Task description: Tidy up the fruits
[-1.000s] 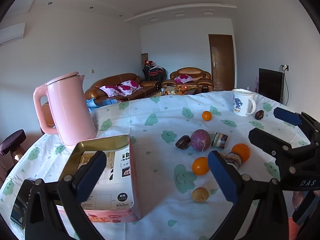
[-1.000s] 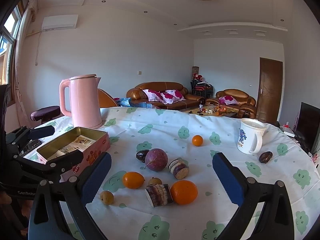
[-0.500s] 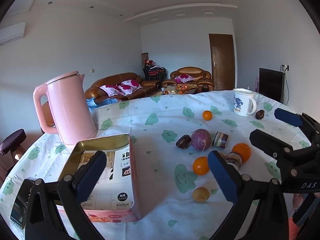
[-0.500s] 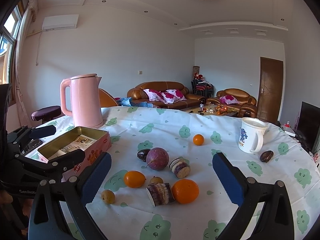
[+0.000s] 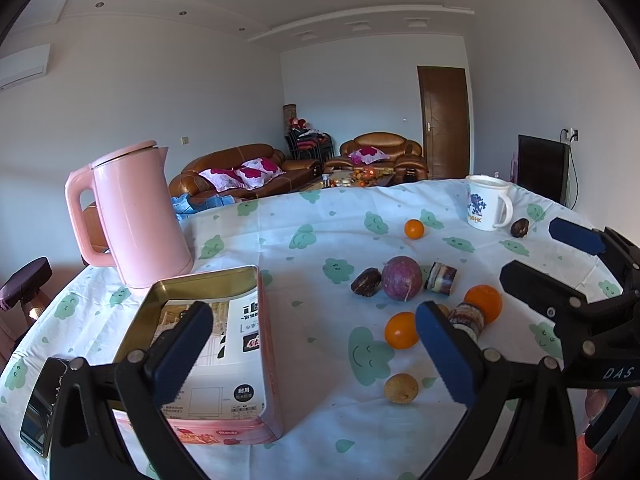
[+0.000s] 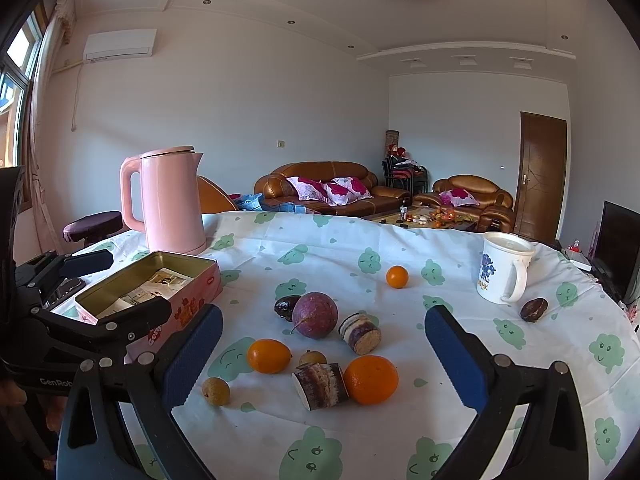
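1. Living-room table [image 6: 328, 240], cloud-print cloth; fruit [image 6: 314, 314] lies loose just right of the open tin [image 6: 152, 280].
2. Left gripper [image 5: 312, 348] and right gripper [image 6: 320, 356] both gape wide, holding nothing.
3. Risk, I'd guess: round oranges [image 6: 370, 378] roll off if nudged.

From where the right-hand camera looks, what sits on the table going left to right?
Pink kettle → open tin box → purple passion fruit → small orange → white mug → dark fruit by the mug.
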Tool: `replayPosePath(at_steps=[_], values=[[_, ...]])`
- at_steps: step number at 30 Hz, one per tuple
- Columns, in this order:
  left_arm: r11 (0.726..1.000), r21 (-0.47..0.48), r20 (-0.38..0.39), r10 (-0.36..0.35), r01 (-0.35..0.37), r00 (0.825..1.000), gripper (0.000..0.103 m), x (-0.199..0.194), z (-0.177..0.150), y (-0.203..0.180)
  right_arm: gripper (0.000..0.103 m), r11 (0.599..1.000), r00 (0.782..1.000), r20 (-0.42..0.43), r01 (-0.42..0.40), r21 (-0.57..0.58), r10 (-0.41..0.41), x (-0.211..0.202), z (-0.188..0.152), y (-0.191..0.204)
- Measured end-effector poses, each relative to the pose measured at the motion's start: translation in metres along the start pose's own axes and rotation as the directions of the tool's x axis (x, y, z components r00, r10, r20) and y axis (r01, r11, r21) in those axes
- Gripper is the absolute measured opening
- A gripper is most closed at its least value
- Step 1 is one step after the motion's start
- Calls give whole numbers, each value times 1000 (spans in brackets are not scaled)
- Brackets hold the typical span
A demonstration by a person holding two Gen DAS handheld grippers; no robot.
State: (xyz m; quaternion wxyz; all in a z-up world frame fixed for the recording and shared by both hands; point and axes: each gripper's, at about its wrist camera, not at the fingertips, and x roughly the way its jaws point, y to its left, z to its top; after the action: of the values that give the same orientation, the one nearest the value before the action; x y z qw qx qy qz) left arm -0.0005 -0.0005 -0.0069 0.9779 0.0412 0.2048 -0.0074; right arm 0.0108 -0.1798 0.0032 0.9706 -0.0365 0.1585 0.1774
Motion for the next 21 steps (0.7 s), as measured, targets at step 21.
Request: replayPosePath(at_steps=[21], values=[[1000,14,-32,-9,9,999,103,11,-10,-6,102,1000,999,-34,13,17,-12,6,-11,-7]])
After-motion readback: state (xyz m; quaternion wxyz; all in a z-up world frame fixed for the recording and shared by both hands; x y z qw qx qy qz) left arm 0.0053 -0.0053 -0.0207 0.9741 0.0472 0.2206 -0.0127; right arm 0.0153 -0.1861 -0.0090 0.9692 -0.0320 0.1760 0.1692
